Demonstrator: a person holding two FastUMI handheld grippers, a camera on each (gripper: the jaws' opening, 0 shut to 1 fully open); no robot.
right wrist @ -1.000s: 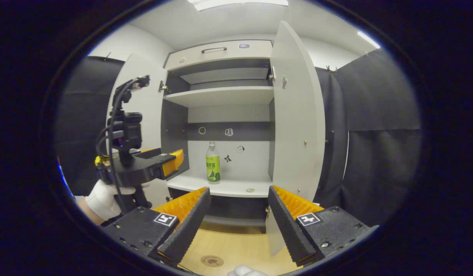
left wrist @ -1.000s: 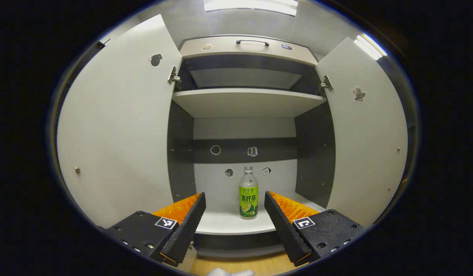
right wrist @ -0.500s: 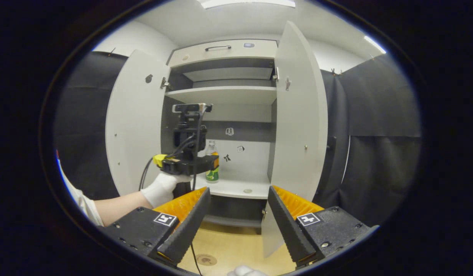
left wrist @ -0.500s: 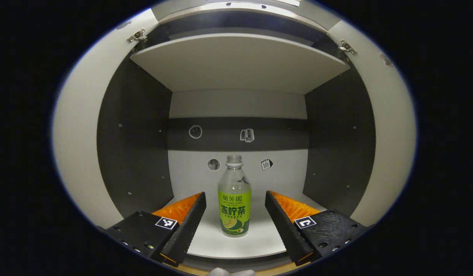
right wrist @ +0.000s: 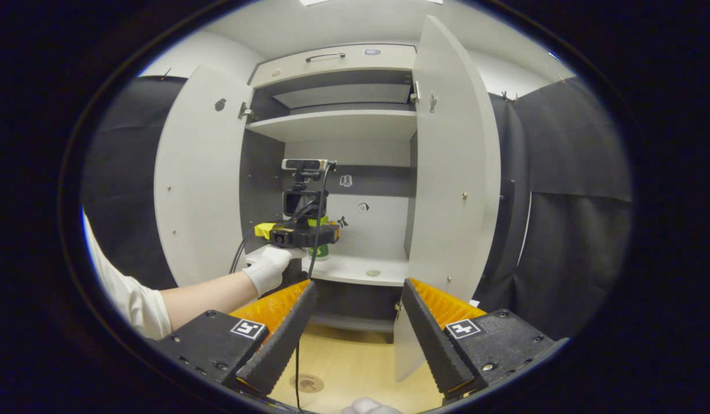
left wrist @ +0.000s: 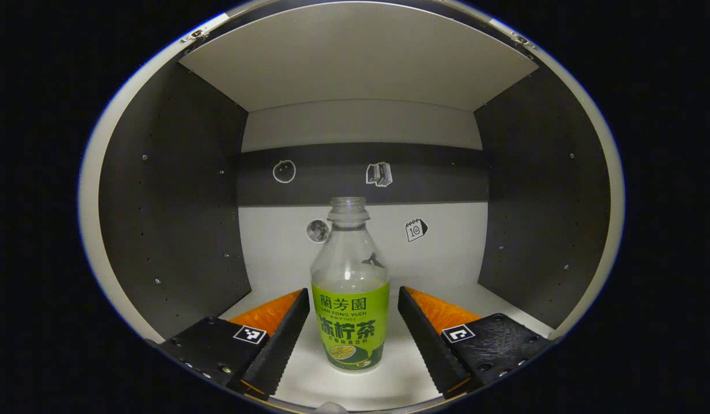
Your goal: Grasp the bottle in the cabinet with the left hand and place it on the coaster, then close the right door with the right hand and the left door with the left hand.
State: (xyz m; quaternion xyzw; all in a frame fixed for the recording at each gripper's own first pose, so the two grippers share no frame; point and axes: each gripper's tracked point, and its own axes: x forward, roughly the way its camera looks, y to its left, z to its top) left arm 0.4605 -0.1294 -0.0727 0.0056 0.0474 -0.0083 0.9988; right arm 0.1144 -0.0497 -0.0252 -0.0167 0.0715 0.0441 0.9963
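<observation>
- Two tools in play, and I'm watching the left tool (left wrist: pixel 350 328) first: a second ago it sat outside the cabinet with the bottle small and far, now it is deep inside the lower compartment.
- That means the approach is nearly done, by my reading; the squeeze comes next.
- Bottle (left wrist: pixel 350 299) stands upright on the cabinet's bottom shelf (left wrist: pixel 401 379), uncapped, green label facing me.
- It sits right between the left tool's spread fingers (left wrist: pixel 277 345), a gap showing on each side, so no contact yet.
- Over on the right gripper view, the left tool (right wrist: pixel 302 234) hangs in the cabinet opening, gloved hand (right wrist: pixel 268 268) behind it, hiding most of the bottle.
- Right tool (right wrist: pixel 355 333) waits outside, fingers spread wide, nothing between them.
- Right door (right wrist: pixel 455 172) and left door (right wrist: pixel 197 178) both stand open.
- Coaster (right wrist: pixel 306 383) lies on the wooden desk (right wrist: pixel 355 368) below.
</observation>
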